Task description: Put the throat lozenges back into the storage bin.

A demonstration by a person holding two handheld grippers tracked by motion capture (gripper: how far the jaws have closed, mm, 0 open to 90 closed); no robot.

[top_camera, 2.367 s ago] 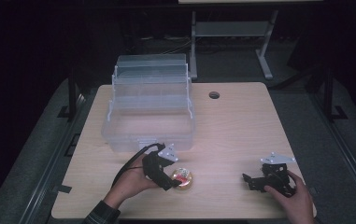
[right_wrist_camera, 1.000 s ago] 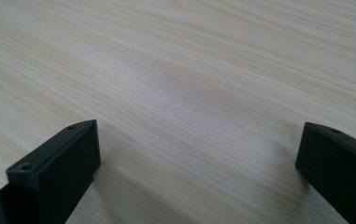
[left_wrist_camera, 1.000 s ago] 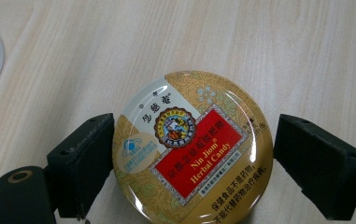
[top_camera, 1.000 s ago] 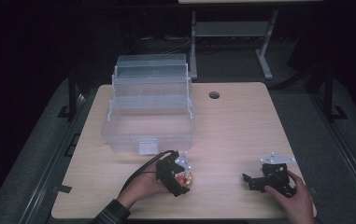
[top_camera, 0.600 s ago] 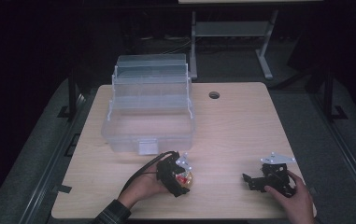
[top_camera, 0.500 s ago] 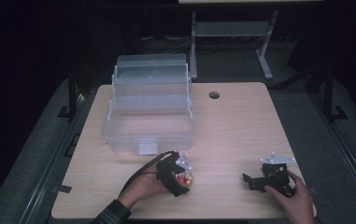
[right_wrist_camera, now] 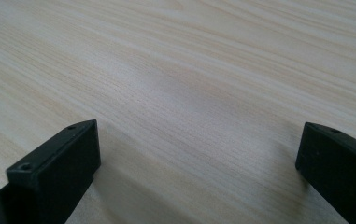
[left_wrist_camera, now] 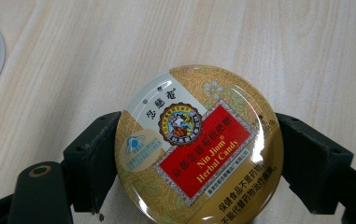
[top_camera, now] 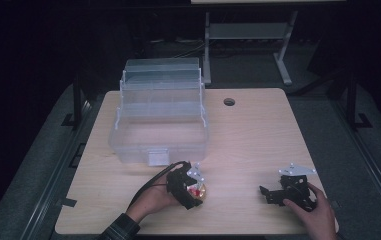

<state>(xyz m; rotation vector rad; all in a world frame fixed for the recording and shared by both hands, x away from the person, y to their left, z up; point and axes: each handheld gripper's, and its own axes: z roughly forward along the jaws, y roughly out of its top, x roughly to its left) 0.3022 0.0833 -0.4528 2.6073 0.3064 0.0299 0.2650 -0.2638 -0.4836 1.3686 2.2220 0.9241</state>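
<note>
The round gold metal candy tin (left_wrist_camera: 199, 147) lies flat on the pale wooden table (top_camera: 258, 140), lid up, squarely between the two black jaws of the left gripper (left_wrist_camera: 199, 158). Both jaw pads press against its rim, one on each side, so the left gripper is clamped on the tin. In the high view the tin (top_camera: 197, 190) sits near the table's front edge, left of centre, with the left gripper (top_camera: 190, 186) and the person's left hand (top_camera: 150, 200) over it.

The lid carries a red banner reading "Nin Jiom Herbal Candy" in yellow letters, with Chinese characters above it, a round dark emblem showing a small figure, and further Chinese lines along the lower edge (too small to read here). A pale band with a blue logo crosses its upper left.

Behind the tin, well apart, stands a clear plastic tiered storage box (top_camera: 160, 120), opened, its trays stepped upward. A small round cable hole (top_camera: 229, 102) marks the table farther back.

The right gripper (right_wrist_camera: 199, 168) rests low over bare wood, its jaws spread wide with nothing between them; in the high view the right gripper (top_camera: 278, 194) is held by the right hand (top_camera: 313, 210) near the front right
</note>
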